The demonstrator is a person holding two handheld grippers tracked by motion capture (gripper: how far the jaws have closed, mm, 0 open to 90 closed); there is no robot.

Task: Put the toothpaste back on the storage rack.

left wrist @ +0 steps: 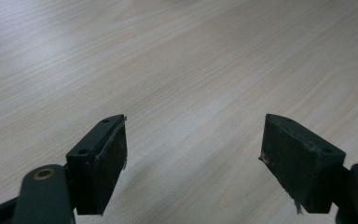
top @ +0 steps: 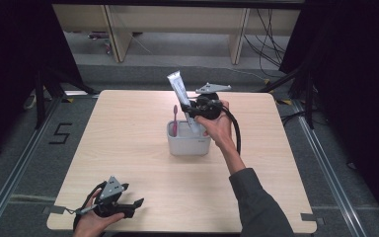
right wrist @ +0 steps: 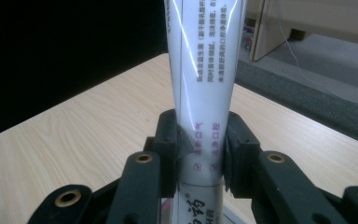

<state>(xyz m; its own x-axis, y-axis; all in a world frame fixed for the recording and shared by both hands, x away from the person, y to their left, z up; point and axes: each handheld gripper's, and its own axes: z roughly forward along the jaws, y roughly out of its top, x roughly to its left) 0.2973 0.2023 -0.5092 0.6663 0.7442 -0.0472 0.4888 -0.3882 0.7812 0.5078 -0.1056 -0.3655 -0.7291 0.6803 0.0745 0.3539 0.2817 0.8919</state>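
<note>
Right gripper (top: 193,112) clamped on a white toothpaste tube (top: 181,94); in the right gripper view both pads press the tube's (right wrist: 205,93) sides low on its body, pink and dark print running lengthwise up it. Tube stands nearly upright, tilted slightly, crimped flat end uppermost. Its lower end dips inside a pale grey rectangular holder (top: 187,144) at the middle of the wooden table (top: 128,158), though whether it touches the bottom cannot be told. Holder also contains a pink toothbrush (top: 174,118), upright at the left side, its head rising above the rim. Brush and tube sit apart within the holder. Right hand (top: 217,126) comes in from the holder's right side, black cable looping down beside the wrist. Left gripper (top: 133,206) rests near the table's front left edge, well apart from the holder, held in the left hand (top: 91,222). In the left gripper view its jaws stand wide apart over bare wood grain (left wrist: 191,70), nothing between them.
</note>
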